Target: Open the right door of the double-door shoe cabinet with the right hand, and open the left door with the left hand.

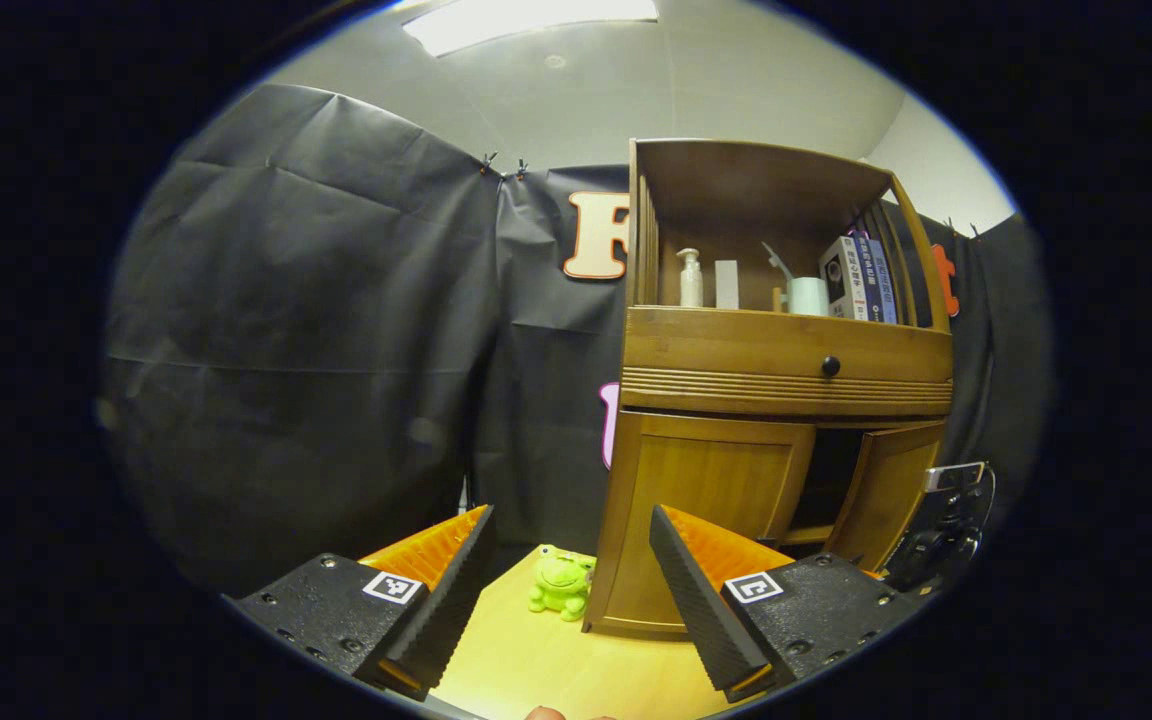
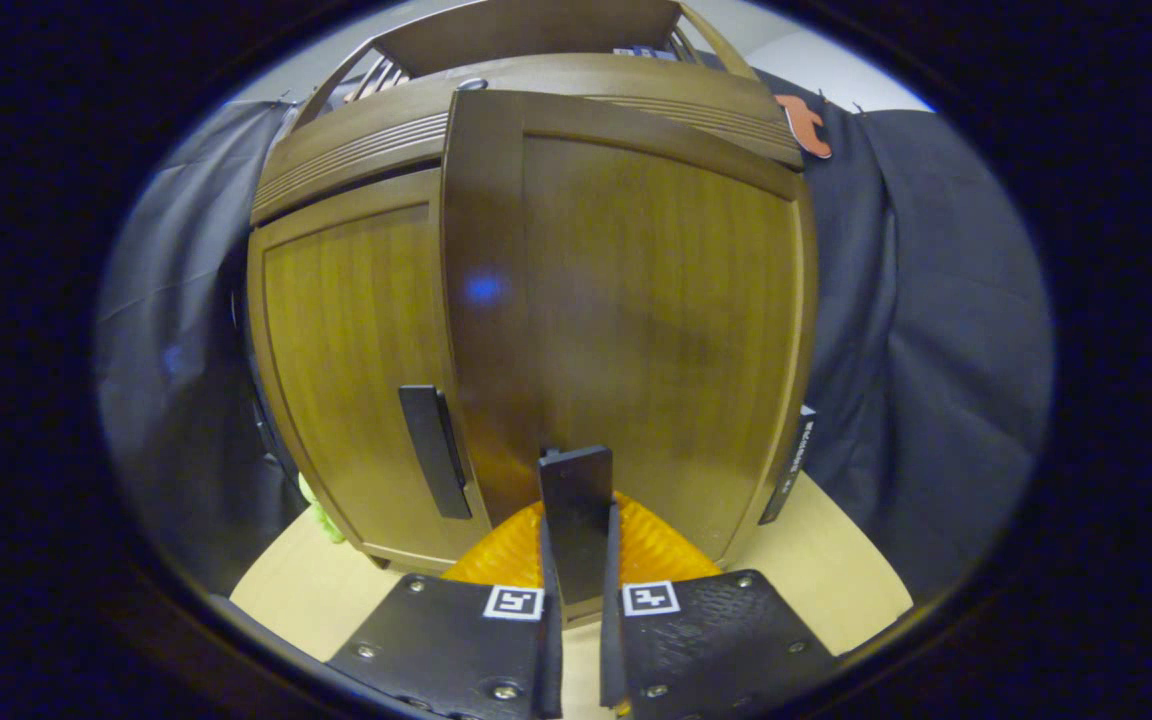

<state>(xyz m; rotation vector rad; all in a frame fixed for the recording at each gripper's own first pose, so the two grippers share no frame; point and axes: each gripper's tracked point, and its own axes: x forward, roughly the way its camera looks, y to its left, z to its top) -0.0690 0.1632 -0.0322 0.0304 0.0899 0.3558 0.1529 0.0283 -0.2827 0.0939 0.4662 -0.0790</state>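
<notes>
Clamping the right door's handle (image 2: 576,505) between narrow jaws, my right gripper (image 2: 576,590) has the right door (image 2: 636,320) swung partly out from the shoe cabinet (image 1: 776,360), which stands at the far edge of the bench (image 1: 536,660). My left gripper (image 1: 566,570) hangs with jaws wide and empty, short of the left door (image 1: 706,490), which looks closed; I judge about a third done. Counting: two doors, two handles, one drawer knob (image 1: 830,366), one green frog toy (image 1: 560,583).

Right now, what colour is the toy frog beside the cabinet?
Bright green; the toy frog shows best in the left gripper view.
</notes>
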